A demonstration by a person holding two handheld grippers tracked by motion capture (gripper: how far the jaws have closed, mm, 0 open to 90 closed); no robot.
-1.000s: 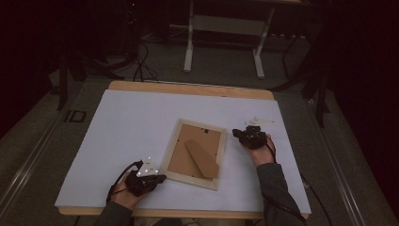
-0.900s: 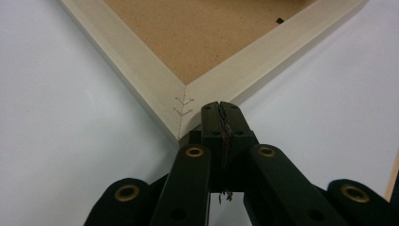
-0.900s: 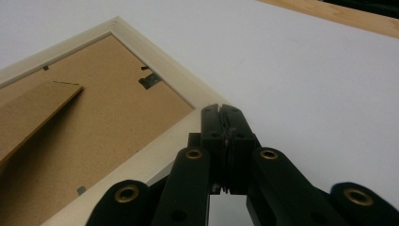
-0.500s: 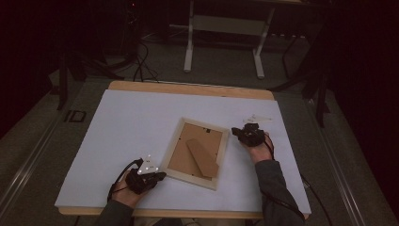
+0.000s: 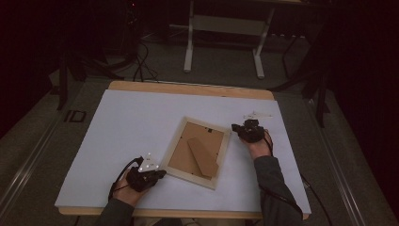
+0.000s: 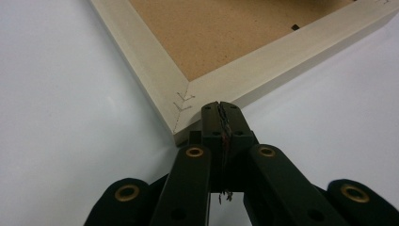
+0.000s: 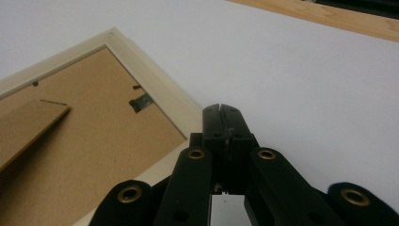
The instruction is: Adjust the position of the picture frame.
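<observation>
Picture frame [image 5: 200, 151] lies face down on the white sheet [image 5: 131, 122] covering the worktop [image 5: 188, 88], a bit right of centre and nearer the person's edge, turned at an angle so its corners point roughly toward each hand. Brown backing board faces up, w/ the stand flap [image 5: 203, 157] lying flat across it. Pale wood border all round.

Left gripper [image 5: 157, 173] sits at the frame's near-left corner. In the left gripper view [image 6: 221, 109] its jaws are pressed together, nothing between them, tips right at the mitred corner of the frame [image 6: 244, 70]; touching or just short of it, can't tell. Two small V-shaped staples show at the corner joint. The hand [image 5: 129, 186] holding it rests low on the sheet, cable looping behind.

Right gripper [image 5: 236, 128] is at the frame's right edge, near the far-right corner. In the right gripper view [image 7: 221, 110] jaws are also closed tight, empty, tips over the outer side of the wood border [image 7: 155, 89], approx level w/ a small metal retaining tab [image 7: 141, 102] on the backing. Contact w/ the border not clear. Right hand [image 5: 258, 146] and dark sleeve [image 5: 275, 188] come in from the bottom edge.

Some small pale bits [image 5: 256, 115] lie on the sheet just beyond the right gripper; too small to identify.
</observation>
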